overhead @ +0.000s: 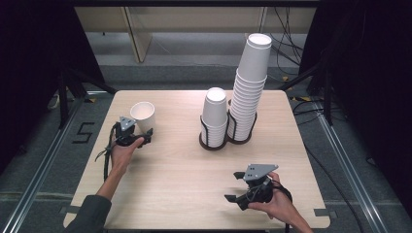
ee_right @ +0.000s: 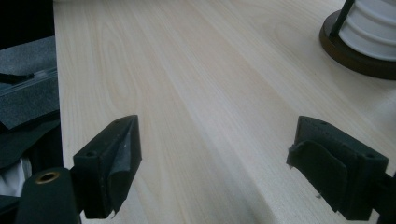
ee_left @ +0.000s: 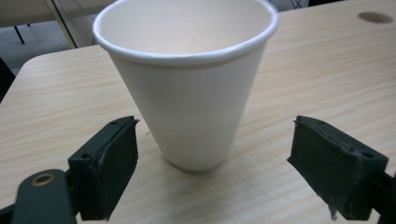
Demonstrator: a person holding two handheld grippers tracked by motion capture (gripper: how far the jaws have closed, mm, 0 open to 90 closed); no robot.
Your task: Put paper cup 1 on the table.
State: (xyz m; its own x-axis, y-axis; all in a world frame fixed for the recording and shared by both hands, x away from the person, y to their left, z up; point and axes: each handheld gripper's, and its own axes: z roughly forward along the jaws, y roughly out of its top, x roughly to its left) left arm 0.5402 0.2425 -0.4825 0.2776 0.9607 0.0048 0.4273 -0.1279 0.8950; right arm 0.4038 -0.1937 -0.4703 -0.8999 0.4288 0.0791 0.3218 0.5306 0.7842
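**A:** What's the biggest thing here?

**B:** The pale wood-grain rectangular table. Toward its far right stands a tall, slightly leaning stack of white paper cups, mouths down. Touching it on the left is a much shorter stack of white paper cups. Both sit in a dark two-ring wire holder with round bases; the right gripper view catches one base at its upper right corner.

**A:** And the cup being worked with?

**B:** A single white paper cup stands upright, mouth up, on the table's far left part, well apart from the stacks. In the left gripper view its inside looks empty and its base rests flat on the wood.

**A:** Does the left gripper have it?

**B:** No. The person's left hand holds that black gripper just on the near side of the cup, jaws spread wide. The cup sits in line with the gap, with bare table showing between each pad and its wall.

**A:** The right gripper?

**B:** It is near the table's front right edge, in the person's right hand, pointing left across the table. Its jaws are spread too, with bare wood between them.
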